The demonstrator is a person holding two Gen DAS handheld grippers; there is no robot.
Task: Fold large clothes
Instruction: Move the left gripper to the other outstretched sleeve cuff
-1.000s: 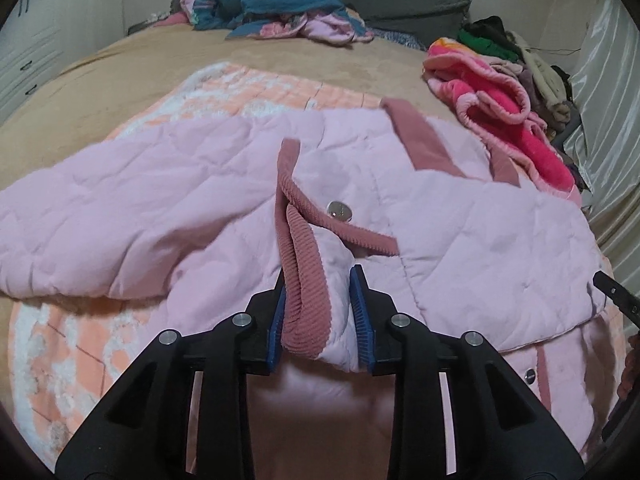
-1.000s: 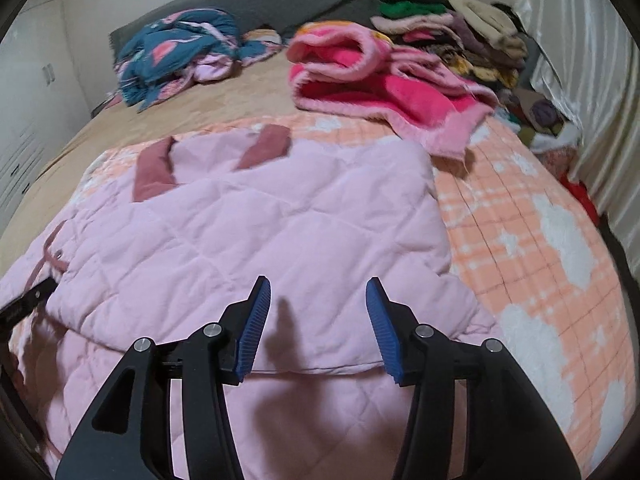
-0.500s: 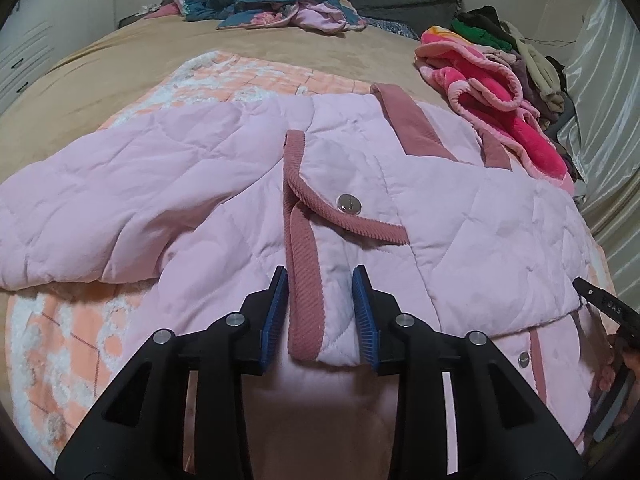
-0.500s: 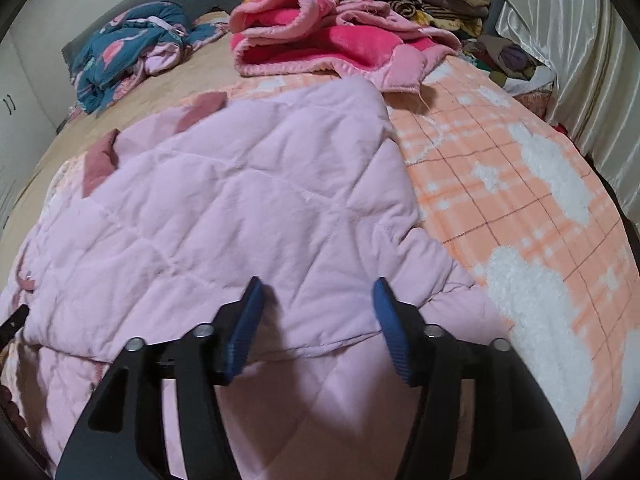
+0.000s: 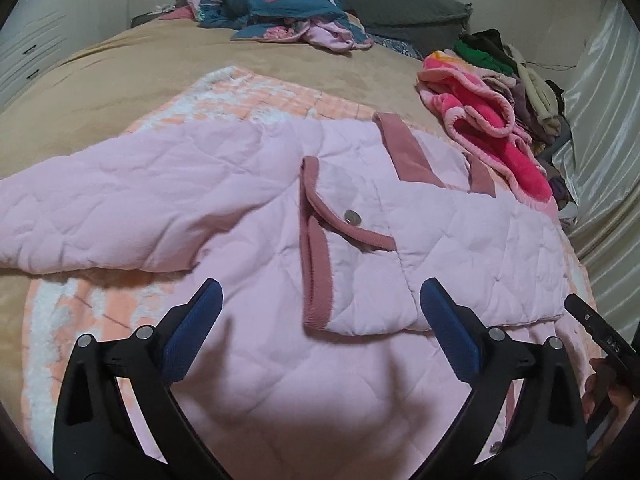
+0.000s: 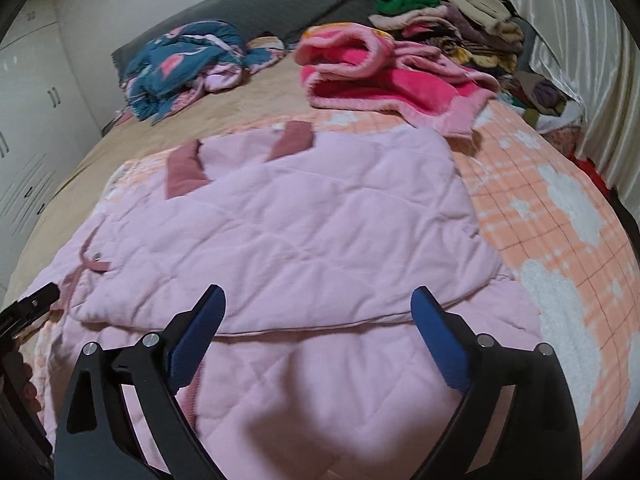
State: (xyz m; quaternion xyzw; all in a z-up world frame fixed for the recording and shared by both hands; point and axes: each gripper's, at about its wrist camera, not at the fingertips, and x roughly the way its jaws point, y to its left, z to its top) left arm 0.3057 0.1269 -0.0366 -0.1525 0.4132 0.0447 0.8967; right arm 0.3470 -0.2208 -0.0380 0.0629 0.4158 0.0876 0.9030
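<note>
Bed (image 5: 120, 64) — fingers (image 5: 192, 320) wide, empty

Pink quilted jacket (image 5: 240, 208): left sleeve cut off at frame edge, hem hidden under gripper bodies in both views. Right gripper (image 5: 600, 332) only partly visible at left-wrist frame edge; jaw state unreadable there.

One pink quilted jacket (image 5: 460, 240) lies on one bed (image 5: 140, 76), over one orange checked blanket (image 6: 560, 200). Two snap buttons show on it. One hot-pink fleece garment (image 6: 384, 80), one blue patterned heap (image 5: 272, 4) and one clothes stack (image 6: 452, 28) lie beyond. Two tools: left tool (image 5: 318, 314), right tool (image 6: 318, 318).
</note>
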